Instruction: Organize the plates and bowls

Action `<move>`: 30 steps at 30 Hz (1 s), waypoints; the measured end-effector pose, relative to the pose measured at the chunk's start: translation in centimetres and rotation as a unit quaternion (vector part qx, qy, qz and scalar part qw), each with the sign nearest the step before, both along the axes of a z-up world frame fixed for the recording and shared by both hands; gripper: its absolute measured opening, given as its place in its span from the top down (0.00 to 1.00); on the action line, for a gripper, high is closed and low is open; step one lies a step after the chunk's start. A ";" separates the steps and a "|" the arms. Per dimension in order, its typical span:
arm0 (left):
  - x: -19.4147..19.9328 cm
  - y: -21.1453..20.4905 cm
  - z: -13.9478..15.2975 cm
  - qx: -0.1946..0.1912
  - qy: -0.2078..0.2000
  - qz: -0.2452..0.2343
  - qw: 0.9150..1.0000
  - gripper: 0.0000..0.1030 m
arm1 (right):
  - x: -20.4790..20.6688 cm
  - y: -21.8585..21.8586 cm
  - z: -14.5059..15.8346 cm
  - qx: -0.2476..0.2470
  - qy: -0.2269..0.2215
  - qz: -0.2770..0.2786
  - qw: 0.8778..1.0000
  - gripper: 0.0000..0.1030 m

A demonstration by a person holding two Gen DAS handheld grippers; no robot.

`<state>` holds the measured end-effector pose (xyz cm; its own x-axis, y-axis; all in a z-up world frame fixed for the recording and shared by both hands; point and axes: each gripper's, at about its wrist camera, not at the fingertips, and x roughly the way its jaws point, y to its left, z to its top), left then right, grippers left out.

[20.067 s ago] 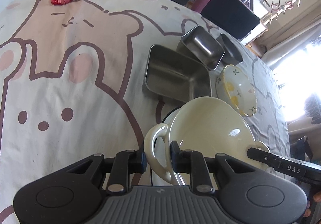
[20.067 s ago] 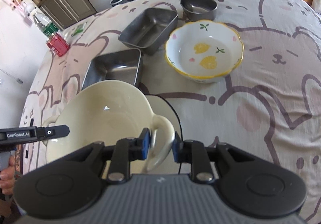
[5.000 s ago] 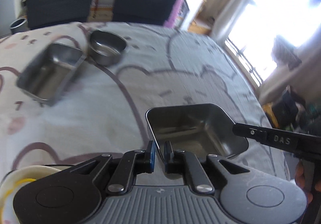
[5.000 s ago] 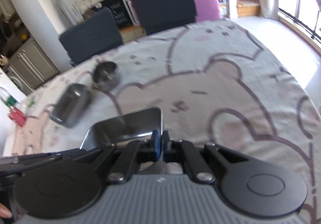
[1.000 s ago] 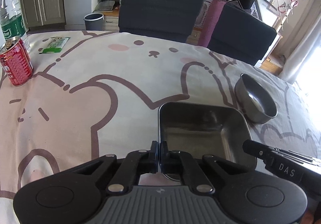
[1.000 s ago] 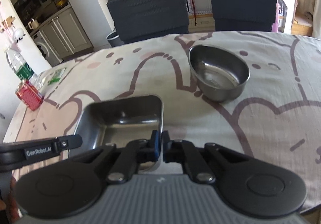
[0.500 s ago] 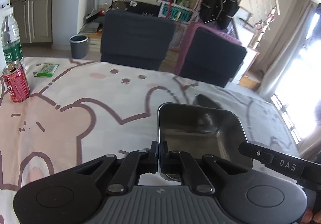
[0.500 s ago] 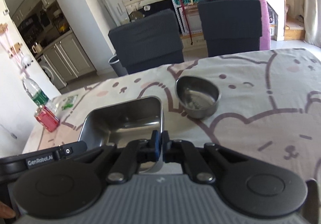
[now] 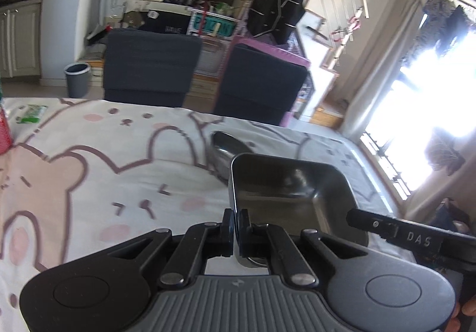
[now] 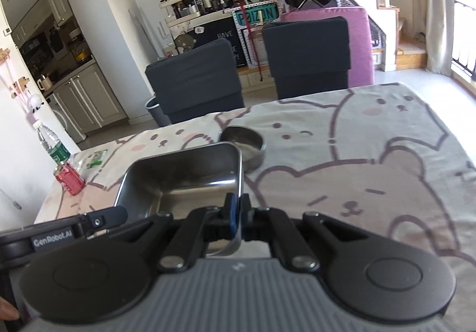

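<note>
The rectangular steel tray (image 9: pixel 293 198) is held clear above the bear-print tablecloth (image 9: pixel 89 171), gripped on 2 opposite side walls. The left gripper (image 9: pixel 237 226) is clamped tight on the tray's left wall near the near corner; the right gripper (image 10: pixel 237 214) is clamped tight on the right wall, likewise near the near corner. Each pair of fingers pinches only the thin metal rim.

Orientation: the tray is open side up and close to level. From both wrist views its long axis appears to run away from the grippers, toward the 2 dark chairs (image 10: pixel 193 79) at the far edge of the table, though fisheye distortion makes this uncertain.

Surroundings, taken from the tray: a round steel bowl (image 10: pixel 242 143) stands on the cloth just beyond the tray's far end, partly hidden by it in the left wrist view. Well off to the tray's left, near the table edge, stand a red can (image 10: pixel 69 179), a clear bottle with a green label (image 10: pixel 53 147) and a small green packet (image 10: pixel 96 158). A grey bin (image 9: pixel 77 79) stands on the floor beyond the table.

The space directly beneath the tray is hidden.
</note>
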<state>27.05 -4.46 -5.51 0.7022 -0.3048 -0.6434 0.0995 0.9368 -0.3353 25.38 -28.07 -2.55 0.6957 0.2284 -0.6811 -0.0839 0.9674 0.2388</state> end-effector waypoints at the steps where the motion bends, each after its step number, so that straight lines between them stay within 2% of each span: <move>1: -0.2 -0.4 0.0 -0.009 0.003 -0.005 1.000 0.97 | -0.5 -0.5 0.1 -0.005 0.001 -0.001 1.000 0.96; 3: -0.5 -1.4 -0.2 -0.016 0.008 -0.017 1.000 0.97 | -1.3 -1.5 0.4 -0.017 0.004 -0.005 1.000 0.96; 12: -1.3 -6.8 -1.4 -0.007 0.024 -0.069 0.997 0.97 | -4.2 -6.0 0.5 -0.048 0.026 -0.030 0.998 0.96; 20: -0.5 -10.3 -3.8 0.005 0.061 -0.106 0.993 0.96 | -4.6 -9.4 -1.2 -0.069 0.066 -0.053 0.994 0.96; 30: 1.1 -12.1 -7.0 0.050 0.105 -0.120 0.986 0.95 | -3.2 -9.4 -3.2 -0.091 0.097 -0.043 0.990 0.95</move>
